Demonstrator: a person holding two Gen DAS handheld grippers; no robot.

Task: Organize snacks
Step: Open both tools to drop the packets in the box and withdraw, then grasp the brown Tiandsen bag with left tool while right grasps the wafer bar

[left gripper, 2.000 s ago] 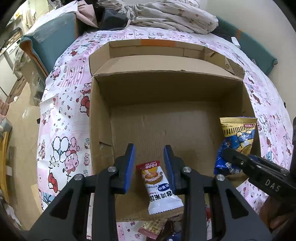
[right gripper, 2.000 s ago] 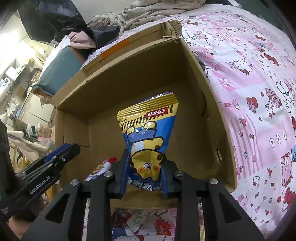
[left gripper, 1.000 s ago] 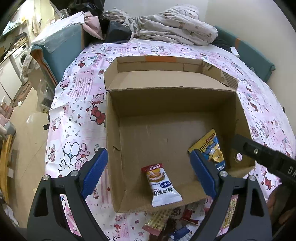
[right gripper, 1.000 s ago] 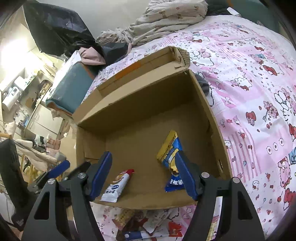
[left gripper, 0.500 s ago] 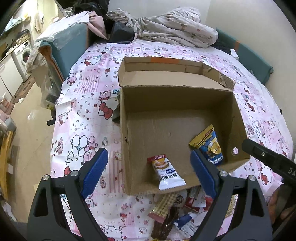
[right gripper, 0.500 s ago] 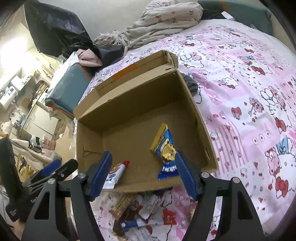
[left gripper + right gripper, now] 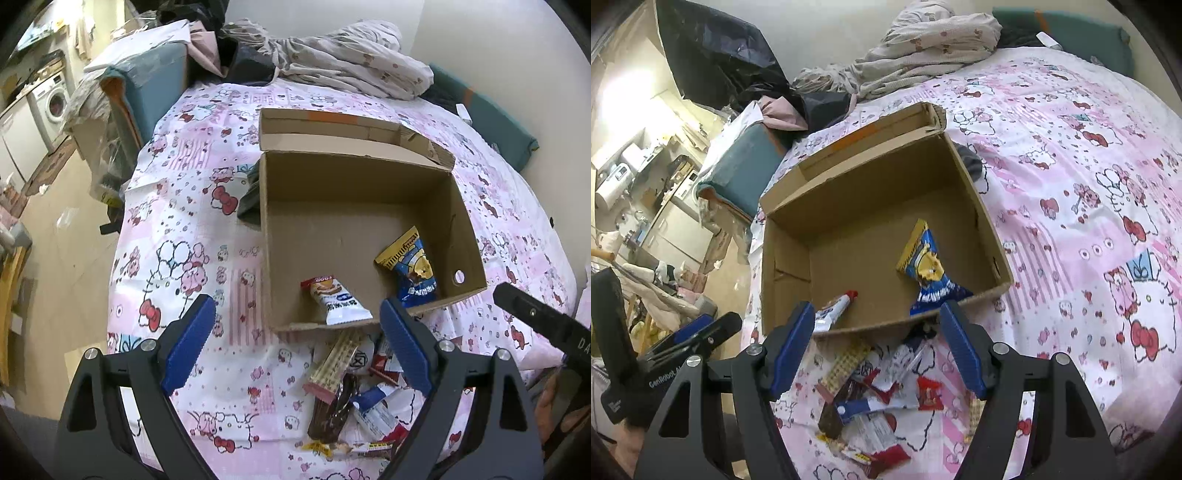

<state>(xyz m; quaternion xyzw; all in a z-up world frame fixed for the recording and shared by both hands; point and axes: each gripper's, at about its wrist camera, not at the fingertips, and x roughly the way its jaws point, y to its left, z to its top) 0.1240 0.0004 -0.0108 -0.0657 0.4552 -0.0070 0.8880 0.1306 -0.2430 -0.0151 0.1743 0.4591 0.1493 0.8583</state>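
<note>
With two packets lying in the cardboard box (image 7: 354, 206), I hold both tongs, left (image 7: 295, 347) and right (image 7: 877, 350), spread and empty above the snack pile (image 7: 875, 398) just before it, ready to pick another.

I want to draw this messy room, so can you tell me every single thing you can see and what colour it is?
cardboard box: one, brown, open, on the bedsheet
blue and yellow snack bag: one, inside the box, right side
white snack packet: one, white with a red end, inside the box near the front wall
loose snacks: a pile, too jumbled to count, red, white, brown and blue, on the sheet just in front of the box
bedsheet: one, pink and white with cartoon cats
crumpled blanket: one, pale with small prints, behind the box
washing machine: one, white, far left
left hand-held gripper: black with blue pads, open, empty
right hand-held gripper: black with blue pads, open, empty
</note>
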